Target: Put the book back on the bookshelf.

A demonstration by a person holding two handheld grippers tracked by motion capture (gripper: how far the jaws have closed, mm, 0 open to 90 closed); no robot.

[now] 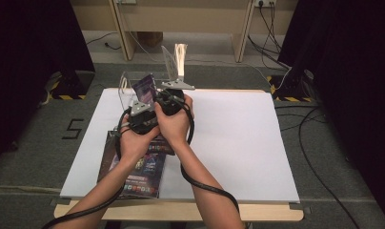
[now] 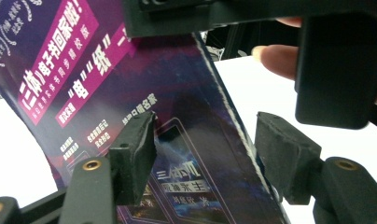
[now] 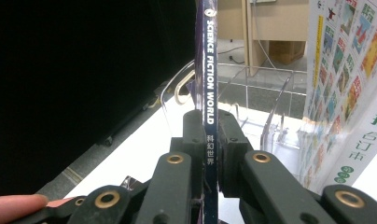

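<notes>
Right gripper view: the right gripper (image 3: 210, 140) has its jaws pinched on the spine of a thin magazine (image 3: 209, 70), held upright above the table (image 1: 238, 143). Light and floppy, it probably handles best gripped at the spine. Left gripper view shows the cover (image 2: 130, 102) bending between the spread, untouching jaws of the left gripper (image 2: 205, 154). High view adds a clear rack (image 1: 126, 90) behind and more magazines (image 1: 138, 171) lying flat.

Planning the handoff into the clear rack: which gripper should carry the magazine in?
Right. The right gripper is shut on the magazine spine, facing the clear rack; the left gripper has open jaws.
</notes>
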